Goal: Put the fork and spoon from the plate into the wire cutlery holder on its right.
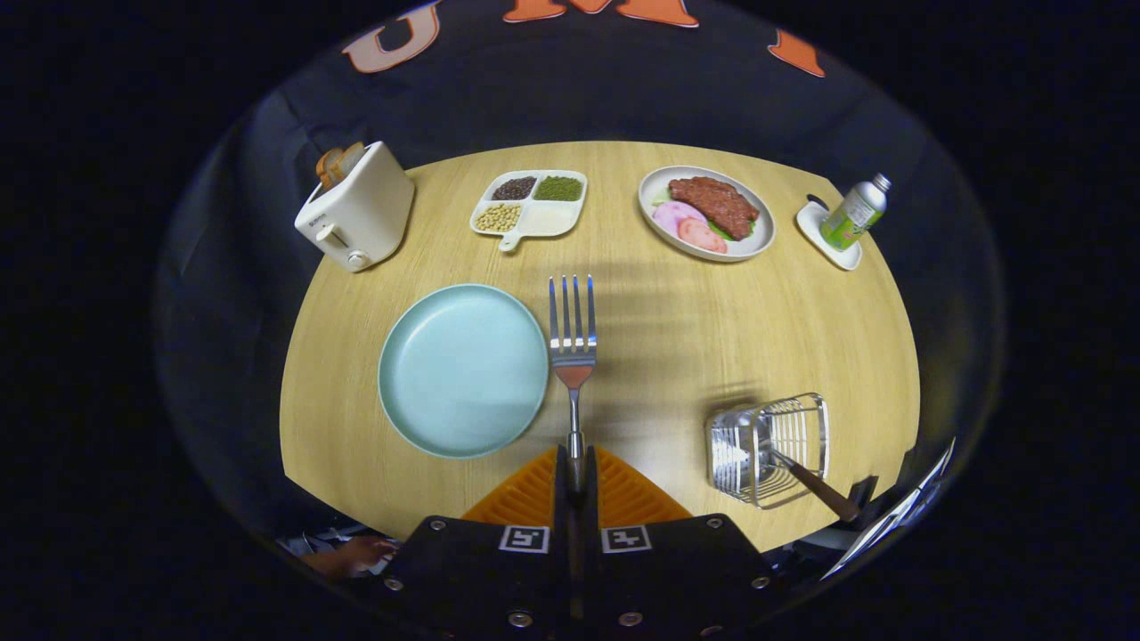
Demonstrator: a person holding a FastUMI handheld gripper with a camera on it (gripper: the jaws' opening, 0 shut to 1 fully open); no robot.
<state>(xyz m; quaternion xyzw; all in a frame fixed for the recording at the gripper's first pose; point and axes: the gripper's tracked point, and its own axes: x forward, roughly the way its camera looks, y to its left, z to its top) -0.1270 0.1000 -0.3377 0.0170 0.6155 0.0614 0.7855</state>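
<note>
My gripper (575, 476) is shut on the handle of a steel fork (572, 334), whose tines point away from me above the wooden table. The light blue plate (463, 369) lies bare just left of the fork. To the right of the fingers stands the wire cutlery holder (770, 448). A spoon with a brown handle (815, 490) rests inside it, handle sticking out toward me.
Along the far side of the round table (677, 329) stand a white toaster (356, 214) with bread, a divided dish of beans (530, 206), a plate of meat and ham (706, 214), and a green bottle (853, 214) on a coaster. A person's hand (352, 556) shows near the table's front edge.
</note>
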